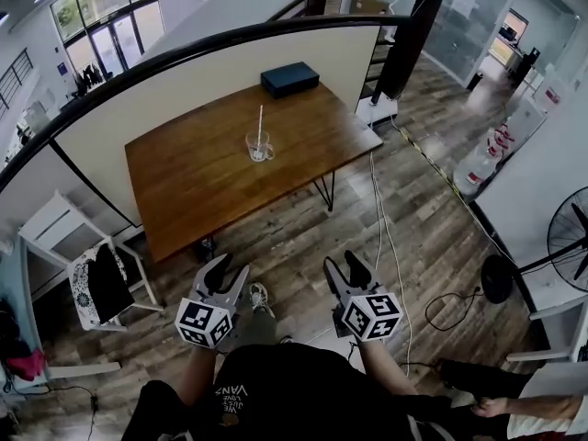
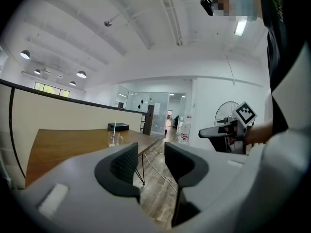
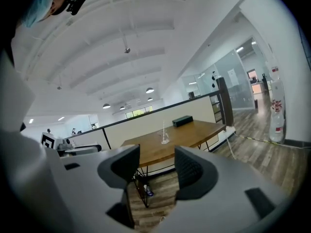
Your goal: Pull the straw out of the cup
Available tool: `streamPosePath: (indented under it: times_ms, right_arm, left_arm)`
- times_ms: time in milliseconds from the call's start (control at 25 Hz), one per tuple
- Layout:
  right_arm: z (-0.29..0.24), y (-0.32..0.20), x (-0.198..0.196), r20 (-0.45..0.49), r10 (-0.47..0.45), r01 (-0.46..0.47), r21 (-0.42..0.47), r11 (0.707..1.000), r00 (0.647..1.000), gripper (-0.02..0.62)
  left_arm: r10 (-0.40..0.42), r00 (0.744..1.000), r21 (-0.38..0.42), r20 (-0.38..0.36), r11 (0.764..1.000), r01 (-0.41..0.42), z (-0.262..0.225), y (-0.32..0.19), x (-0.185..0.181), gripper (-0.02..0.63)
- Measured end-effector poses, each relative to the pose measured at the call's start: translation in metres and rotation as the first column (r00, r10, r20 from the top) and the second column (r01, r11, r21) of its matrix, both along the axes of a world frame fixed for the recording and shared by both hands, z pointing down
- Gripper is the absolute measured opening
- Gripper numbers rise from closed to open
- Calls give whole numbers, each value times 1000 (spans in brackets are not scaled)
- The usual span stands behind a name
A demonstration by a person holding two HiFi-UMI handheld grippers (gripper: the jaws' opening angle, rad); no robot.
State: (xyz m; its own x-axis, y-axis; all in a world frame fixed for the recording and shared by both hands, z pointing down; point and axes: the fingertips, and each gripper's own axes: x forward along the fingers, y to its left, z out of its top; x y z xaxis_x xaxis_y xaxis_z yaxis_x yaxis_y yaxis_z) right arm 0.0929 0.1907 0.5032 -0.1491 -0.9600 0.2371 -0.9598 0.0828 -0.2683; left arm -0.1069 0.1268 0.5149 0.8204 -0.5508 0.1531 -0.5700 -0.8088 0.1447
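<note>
Surface: a brown wooden table [image 1: 202, 191] on thin dark legs, its top bare apart from two items. Room: an open office level with a grey-brown plank floor [image 1: 303, 232]. A cream partition with a dark curved rail [image 1: 184, 90] runs along the table's far side. A white chair [image 1: 55, 232] stands off the table's left end, a pale cable [image 1: 381, 214] trails over the floor off its right end, and a standing fan [image 1: 571, 237] sits well beyond that end. A dark flat box [image 1: 289, 78] lies at the table's far right corner, next to the partition. The clear cup [image 1: 259, 146] stands upright on the table top, in its far half, between the box and the table's middle, apart from the box. The white straw [image 1: 260, 120] has its lower end inside the cup. Its long axis is close to vertical, and the free end points up, well clear of the rim. In the head view it reads as a line rising from the cup towards the partition. Left gripper [image 1: 233, 265]: jaws apart, only floor showing between the pads. Right gripper [image 1: 341, 260]: jaws apart, likewise nothing between them. Both are held over the floor on the table's near side, well apart from its edge, aimed towards the table.
</note>
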Motion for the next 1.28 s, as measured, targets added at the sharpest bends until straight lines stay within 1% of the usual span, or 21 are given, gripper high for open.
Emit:
streamPosePath:
  times_ms: [160,440,600,840,960,1120,1280]
  right_arm:
    - [1,-27,8,-7,9,-10,-10,1000,1000,192]
    - [-1,-88,20,-27,19,-20,-27,999,999,190]
    - [2,-128,24,-26,19,-20,-37,999,999,190]
    - [-3,-174,28,-11,50,-50,-38,998,999,190]
    - [-3,-194,32,-12,76,-77,-38,996,997,190]
    - [1,-215,33,-6,110,-110,-43,993,994,190]
    - [2,-233,30,-1,118,-118,-49,992,993,190]
  left_arm:
    - [11,1000,-12,-1,1000,-11,4,-28,7,155]
    - [10,1000,-4,-14,1000,-10,1,-99,14,155]
    - [10,1000,-12,-12,1000,-10,3,-141,20,155]
    - [44,999,-18,7,999,-43,0,-196,25,155]
    - [64,998,-18,3,998,-64,-1,-222,31,155]
    - [105,994,-7,-3,994,-105,-1,-246,36,155]
    - [113,994,-6,-13,994,-113,0,-269,38,155]
